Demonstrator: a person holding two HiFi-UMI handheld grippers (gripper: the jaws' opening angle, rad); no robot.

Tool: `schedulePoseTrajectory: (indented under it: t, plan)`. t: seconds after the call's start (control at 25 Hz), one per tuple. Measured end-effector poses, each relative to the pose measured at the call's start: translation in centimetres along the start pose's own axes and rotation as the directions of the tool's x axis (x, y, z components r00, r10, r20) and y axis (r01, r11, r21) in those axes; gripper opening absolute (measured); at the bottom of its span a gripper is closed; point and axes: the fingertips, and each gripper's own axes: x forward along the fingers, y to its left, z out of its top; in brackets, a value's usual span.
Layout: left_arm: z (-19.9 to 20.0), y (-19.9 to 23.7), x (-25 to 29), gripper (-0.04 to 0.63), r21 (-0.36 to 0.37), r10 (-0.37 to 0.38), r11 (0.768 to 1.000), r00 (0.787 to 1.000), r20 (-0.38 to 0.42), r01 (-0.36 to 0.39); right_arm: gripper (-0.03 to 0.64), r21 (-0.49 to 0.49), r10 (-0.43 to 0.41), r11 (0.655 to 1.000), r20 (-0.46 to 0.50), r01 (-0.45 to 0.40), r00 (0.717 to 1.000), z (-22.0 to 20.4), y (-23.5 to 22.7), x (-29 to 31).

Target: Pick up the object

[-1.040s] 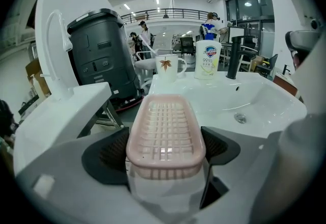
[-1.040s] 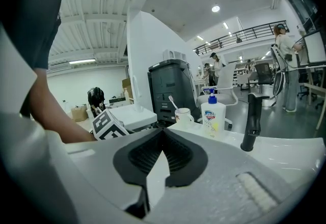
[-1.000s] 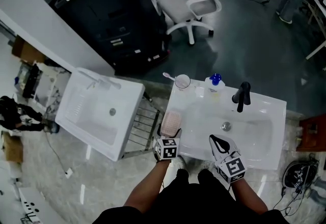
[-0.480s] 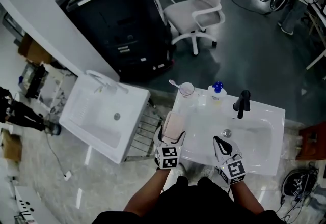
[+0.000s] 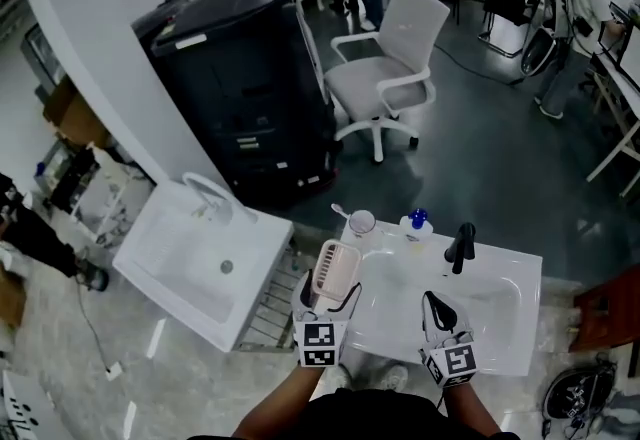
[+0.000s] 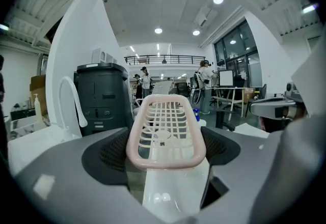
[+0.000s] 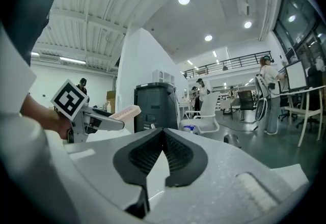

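**Pink slotted tray, held in the left gripper, at the white basin**

Item 1. Pink tray [image 5: 335,271], an openwork plastic dish with a rounded rim. It sits between the left gripper's jaws, clamped on both long sides. Its far end points away from the person, above the left edge of the basin. In the left gripper view the tray [image 6: 165,131] fills the gap between the two dark pads.

Item 2. Left gripper [image 5: 327,302], closed on the tray, with its marker cube nearest the person.

Item 3. Right gripper [image 5: 437,312], held over the near part of the bowl, well apart from the tray. In the right gripper view [image 7: 164,139] the two ribbed pads meet at their tips with nothing between them.

Item 4. White basin [image 5: 505,336], rectangular. A black tap [image 5: 460,246] stands at its back edge.

Item 5. Clear cup [image 5: 361,222] at the back left corner, with a blue-capped bottle [image 5: 418,221] just beside it.

Item 6. Second white sink [image 5: 165,273], to the left and set at an angle.

Item 7. Black cabinet [image 5: 240,88] and white office chair [image 5: 395,78], on the dark floor beyond
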Motion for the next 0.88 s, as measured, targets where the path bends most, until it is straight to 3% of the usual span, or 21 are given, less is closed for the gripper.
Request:
schedulePoseTrajectory:
  t: [0.2,0.4,0.88]
  plan:
    - [3.1,0.4,-0.8,0.463,-0.001,-0.008,1.000,0.997,0.082,0.008,0.004,-0.038,-0.028,0.999,0.109,0.032,0.994,4.4,-1.1,0.4]
    - [5.7,0.1,-1.5,0.463,0.043,-0.021,0.999,0.988,0.153,0.015,0.003,-0.088,-0.006,0.996,0.166,0.021,0.986,7.5,-0.8,0.8]
    - [5.6,0.0,-1.4,0.463,0.033,-0.052,0.998,0.988,0.148,0.048,0.002,-0.127,-0.031,0.991,0.162,0.052,0.986,7.7,-0.7,1.0]
